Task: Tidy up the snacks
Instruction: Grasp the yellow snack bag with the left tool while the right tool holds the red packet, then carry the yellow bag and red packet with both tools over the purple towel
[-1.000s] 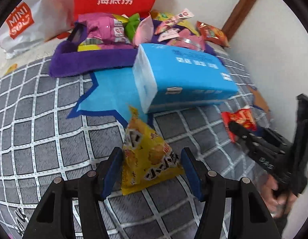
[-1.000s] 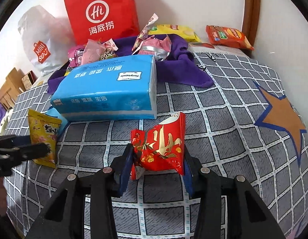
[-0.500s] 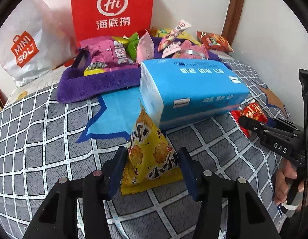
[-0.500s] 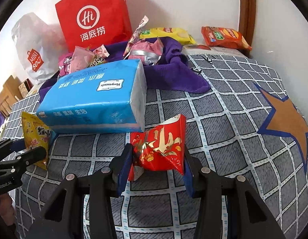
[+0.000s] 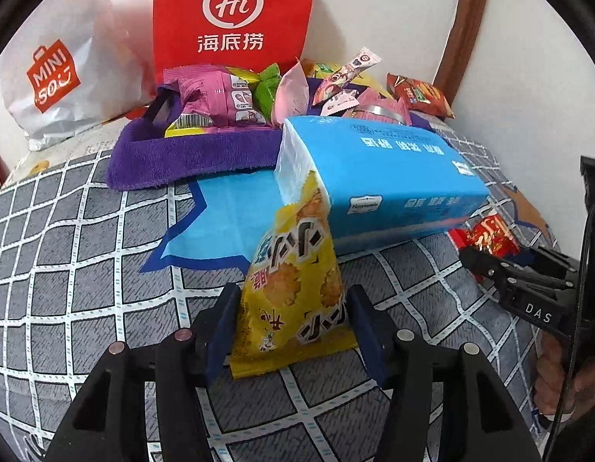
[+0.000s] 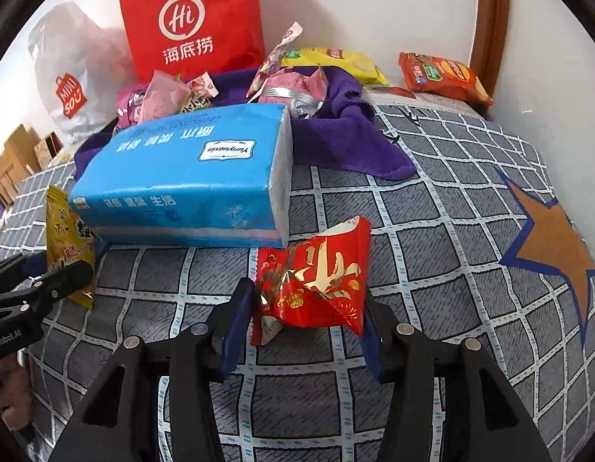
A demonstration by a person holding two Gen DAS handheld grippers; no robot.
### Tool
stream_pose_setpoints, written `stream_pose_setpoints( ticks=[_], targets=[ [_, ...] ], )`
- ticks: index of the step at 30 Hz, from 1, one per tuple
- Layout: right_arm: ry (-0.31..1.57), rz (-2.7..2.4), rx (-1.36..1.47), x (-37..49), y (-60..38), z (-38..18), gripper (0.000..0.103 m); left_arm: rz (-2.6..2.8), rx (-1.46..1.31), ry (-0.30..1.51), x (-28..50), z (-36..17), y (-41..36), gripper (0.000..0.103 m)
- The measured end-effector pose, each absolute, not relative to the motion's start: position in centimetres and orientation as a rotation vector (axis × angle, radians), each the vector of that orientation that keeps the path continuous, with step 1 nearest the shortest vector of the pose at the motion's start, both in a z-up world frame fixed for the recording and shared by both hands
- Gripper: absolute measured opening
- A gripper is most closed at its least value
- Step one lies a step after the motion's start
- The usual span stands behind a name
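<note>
A yellow biscuit snack bag (image 5: 293, 269) stands upright between the blue pads of my left gripper (image 5: 291, 308). The pads press its sides while the jaws are opening slightly. Its top leans against a blue tissue pack (image 5: 374, 177). In the right wrist view, a red foil snack packet (image 6: 316, 281) sits crumpled between the pads of my right gripper (image 6: 305, 308). Those jaws are opening too and still touch the packet. Each gripper shows in the other's view: the right gripper (image 5: 490, 265) at the right edge, the left gripper (image 6: 66, 273) at the left.
Behind the tissue pack, a purple cloth (image 5: 189, 154) holds several pink and green snack packs. A red paper bag (image 5: 235, 15) and a white plastic bag (image 5: 54, 77) lean on the wall. Orange chips (image 6: 443, 77) and yellow chips (image 6: 336, 59) lie at the back. The grey checked bedspread (image 5: 85, 250) lies underneath.
My left gripper has tilted upward, and the yellow bag now stands taller against the tissue pack. The right gripper's jaws have spread a little around the red packet.
</note>
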State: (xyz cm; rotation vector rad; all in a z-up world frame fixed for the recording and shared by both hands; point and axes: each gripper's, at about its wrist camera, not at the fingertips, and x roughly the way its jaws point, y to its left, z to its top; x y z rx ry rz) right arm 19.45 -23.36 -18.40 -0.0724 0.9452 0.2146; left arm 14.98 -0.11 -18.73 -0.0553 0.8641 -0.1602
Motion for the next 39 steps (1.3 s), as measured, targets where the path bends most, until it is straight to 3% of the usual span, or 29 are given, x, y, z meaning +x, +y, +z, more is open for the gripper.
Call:
stream_pose_setpoints(
  ticks=[13, 19, 24, 39],
  targets=[
    [0.939, 0.219, -0.065, 19.4, -23.5, -18.5, 0.053, -0.162, -0.052, 0.865, 15.0, -18.9, -0.1, 0.054],
    [0.934, 0.236, -0.022, 19.3, -24.2, -18.2, 0.043, -0.202, -0.143, 0.859, 14.8, -18.5, 1.0, 0.048],
    [0.962, 0.217, 0.072, 19.0, -25.6, -17.6, 0.043, -0.199, -0.142, 0.838, 13.7, -17.3, 1.2, 0.048],
    [0.792, 0.258, -0.020, 15.7, -23.0, -9.0, 0.043, -0.278, -0.143, 0.780, 11.8, -10.5, 1.1, 0.048]
  ],
)
